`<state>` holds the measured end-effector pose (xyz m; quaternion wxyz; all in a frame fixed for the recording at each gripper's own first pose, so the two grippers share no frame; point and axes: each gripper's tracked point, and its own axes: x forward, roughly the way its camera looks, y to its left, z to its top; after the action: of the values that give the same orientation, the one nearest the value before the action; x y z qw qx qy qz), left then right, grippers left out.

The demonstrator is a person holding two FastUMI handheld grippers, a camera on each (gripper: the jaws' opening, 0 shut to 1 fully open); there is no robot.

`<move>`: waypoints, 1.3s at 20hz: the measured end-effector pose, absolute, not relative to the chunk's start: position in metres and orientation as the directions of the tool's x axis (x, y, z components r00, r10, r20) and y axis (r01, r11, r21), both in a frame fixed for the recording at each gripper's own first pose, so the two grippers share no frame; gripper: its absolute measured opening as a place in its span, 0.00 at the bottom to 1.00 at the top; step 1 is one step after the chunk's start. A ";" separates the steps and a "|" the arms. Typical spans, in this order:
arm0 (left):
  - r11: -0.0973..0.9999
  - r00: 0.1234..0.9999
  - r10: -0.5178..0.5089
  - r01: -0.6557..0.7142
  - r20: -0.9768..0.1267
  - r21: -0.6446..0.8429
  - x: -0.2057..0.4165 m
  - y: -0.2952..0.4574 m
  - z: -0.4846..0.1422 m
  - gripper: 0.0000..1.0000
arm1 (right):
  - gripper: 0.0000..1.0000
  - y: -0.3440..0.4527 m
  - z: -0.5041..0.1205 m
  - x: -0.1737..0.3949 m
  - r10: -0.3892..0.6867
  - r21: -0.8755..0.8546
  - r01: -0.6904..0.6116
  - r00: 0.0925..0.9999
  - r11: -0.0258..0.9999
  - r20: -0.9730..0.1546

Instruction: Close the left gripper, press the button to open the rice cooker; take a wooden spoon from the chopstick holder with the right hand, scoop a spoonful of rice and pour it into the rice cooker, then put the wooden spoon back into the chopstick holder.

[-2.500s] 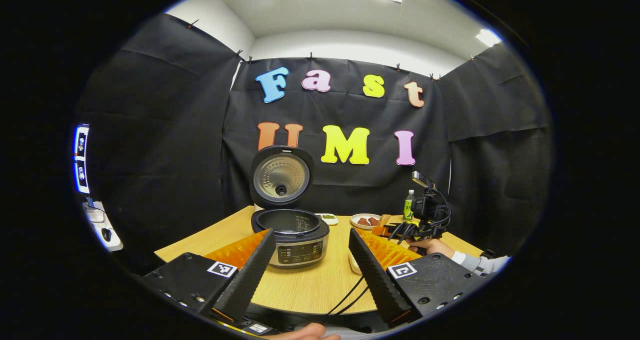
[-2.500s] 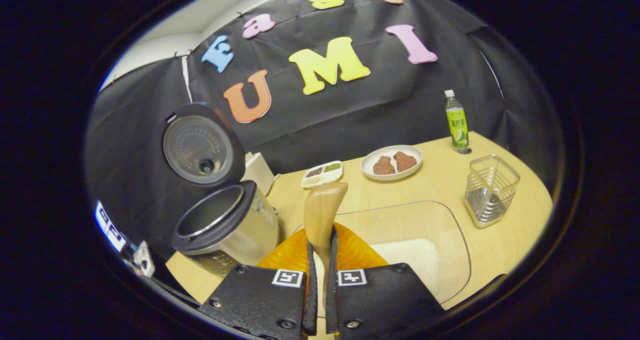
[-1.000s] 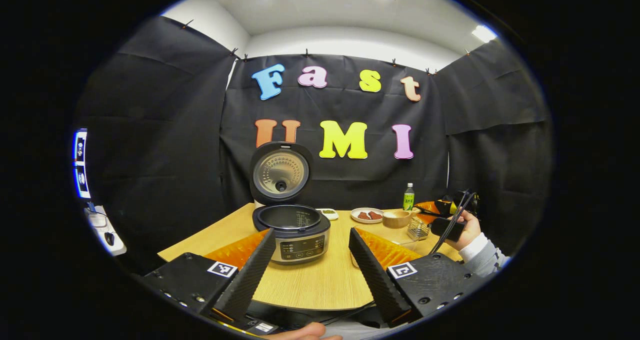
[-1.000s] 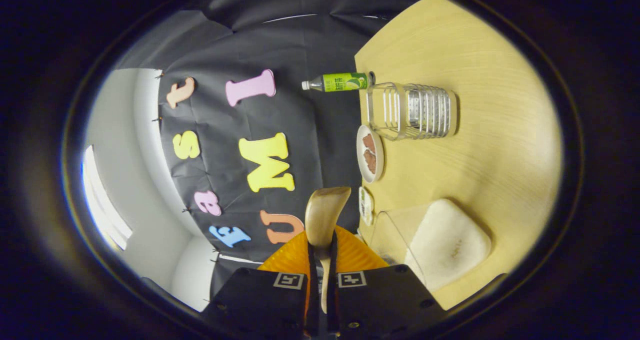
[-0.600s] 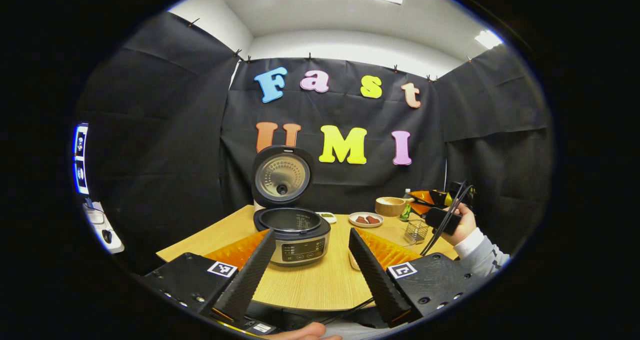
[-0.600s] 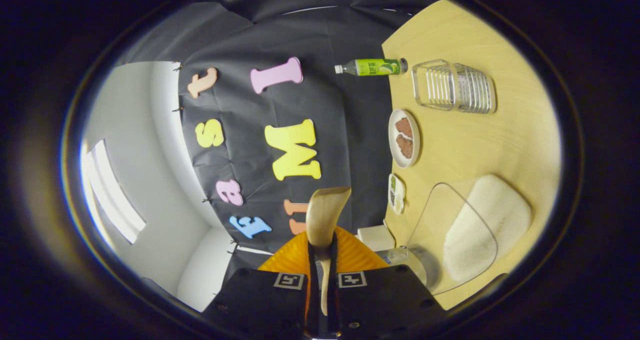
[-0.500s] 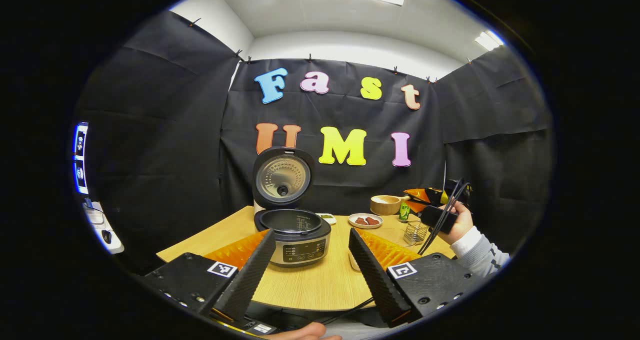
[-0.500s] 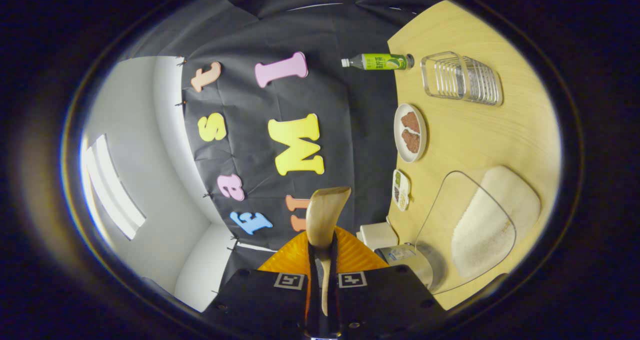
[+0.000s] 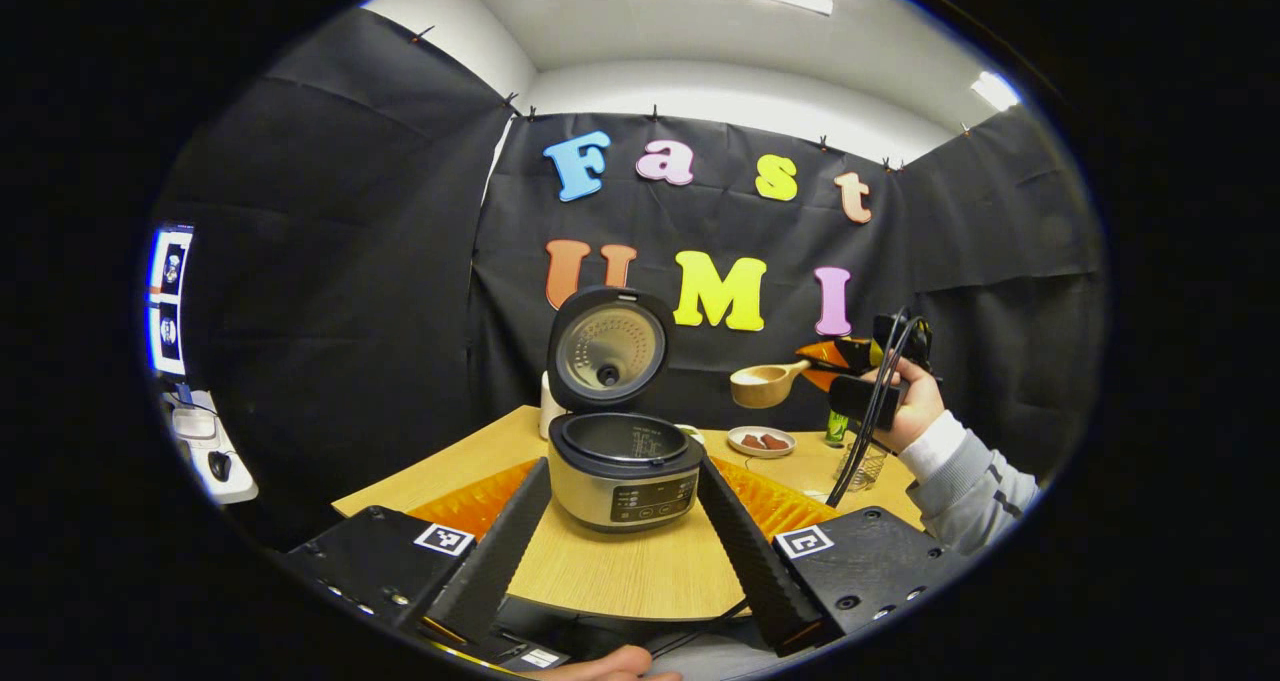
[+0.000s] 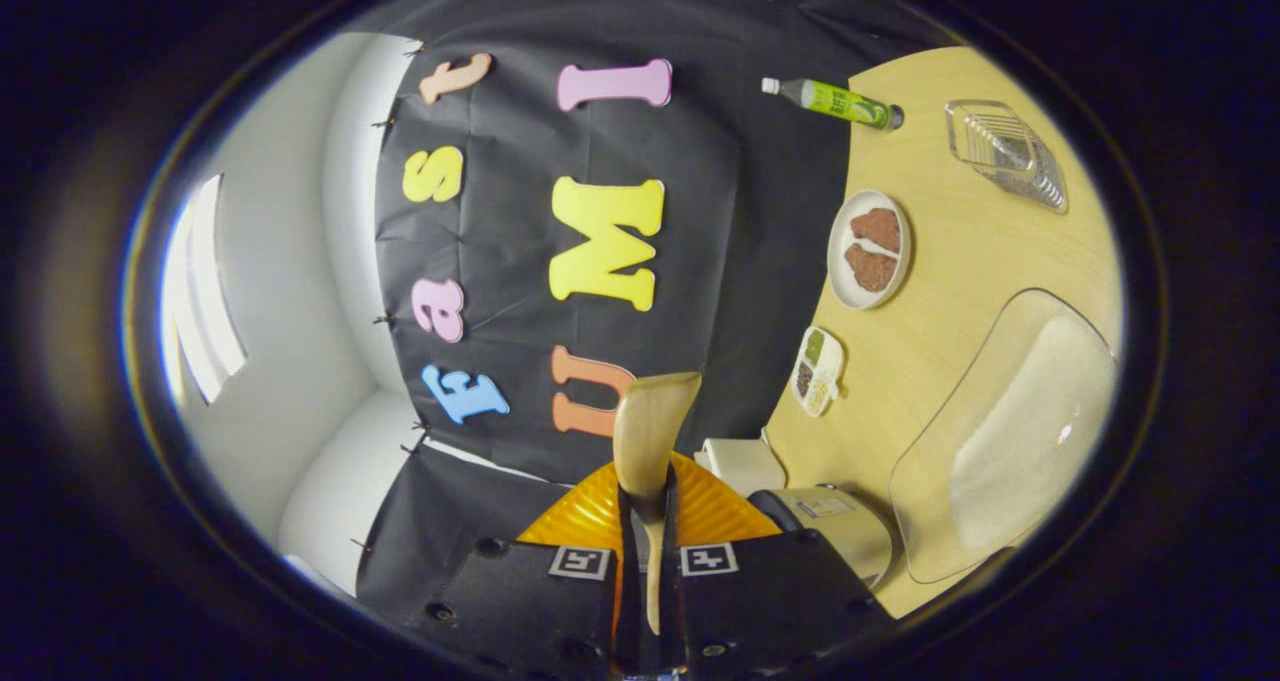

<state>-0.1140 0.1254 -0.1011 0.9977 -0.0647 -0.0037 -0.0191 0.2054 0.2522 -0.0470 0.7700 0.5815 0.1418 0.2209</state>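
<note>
Now the right gripper (image 9: 822, 363), squeezed tight on the wooden spoon (image 9: 762, 385), carries it high and to the right of the open rice cooker (image 9: 625, 466), so next it must tip over the pot, while the left gripper (image 9: 625, 546) waits open.

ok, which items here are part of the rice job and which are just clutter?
In use: open silver rice cooker; wooden spoon in right gripper; clear rice tub; wire chopstick holder.

Clutter: green drink bottle; white plate of brown food; small divided dish.
</note>
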 end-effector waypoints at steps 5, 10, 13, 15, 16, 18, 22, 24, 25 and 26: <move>0.995 1.000 -0.024 0.025 0.018 -0.100 -0.125 0.135 -0.100 0.94 | 0.12 0.295 -0.042 0.225 0.461 0.860 -0.214 0.887 0.464 -0.028; 0.992 1.000 -0.012 0.015 0.022 -0.125 -0.131 0.149 -0.099 0.94 | 0.12 0.337 -0.032 0.226 0.445 0.710 -0.279 0.894 0.647 -0.055; 0.991 1.000 -0.002 0.006 0.030 -0.134 -0.135 0.157 -0.097 0.94 | 0.12 0.356 -0.022 0.223 0.441 0.628 -0.320 0.896 0.709 -0.042; 0.990 1.000 -0.003 0.007 0.031 -0.142 -0.135 0.158 -0.099 0.94 | 0.12 0.369 -0.019 0.218 0.434 0.559 -0.333 0.899 0.759 -0.053; 0.990 0.999 0.004 0.000 0.032 -0.144 -0.135 0.161 -0.100 0.94 | 0.13 0.376 -0.017 0.216 0.431 0.510 -0.345 0.900 0.788 -0.058; 0.991 1.000 0.017 -0.013 0.027 -0.137 -0.137 0.163 -0.102 0.94 | 0.12 0.381 -0.010 0.213 0.407 0.391 -0.358 0.912 0.848 -0.047; 0.989 1.000 0.029 -0.027 0.009 -0.143 -0.133 0.165 -0.108 0.94 | 0.13 0.391 0.000 0.201 0.377 0.168 -0.375 0.926 0.912 0.019; 0.989 1.000 0.029 -0.028 0.000 -0.143 -0.133 0.165 -0.115 0.94 | 0.12 0.403 -0.005 0.195 0.402 0.061 -0.403 0.915 0.913 0.027; 0.990 1.000 0.031 -0.031 -0.001 -0.140 -0.133 0.166 -0.117 0.94 | 0.13 0.409 -0.007 0.191 0.413 0.014 -0.414 0.910 0.910 0.036; 0.990 0.999 0.033 -0.033 -0.003 -0.137 -0.132 0.166 -0.117 0.94 | 0.12 0.414 -0.011 0.188 0.427 -0.028 -0.426 0.903 0.904 0.038</move>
<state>-0.1321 0.1662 -0.1170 0.9975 -0.0686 0.0004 0.0165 0.1883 0.4136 -0.0105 0.9755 -0.0095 -0.0218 0.2186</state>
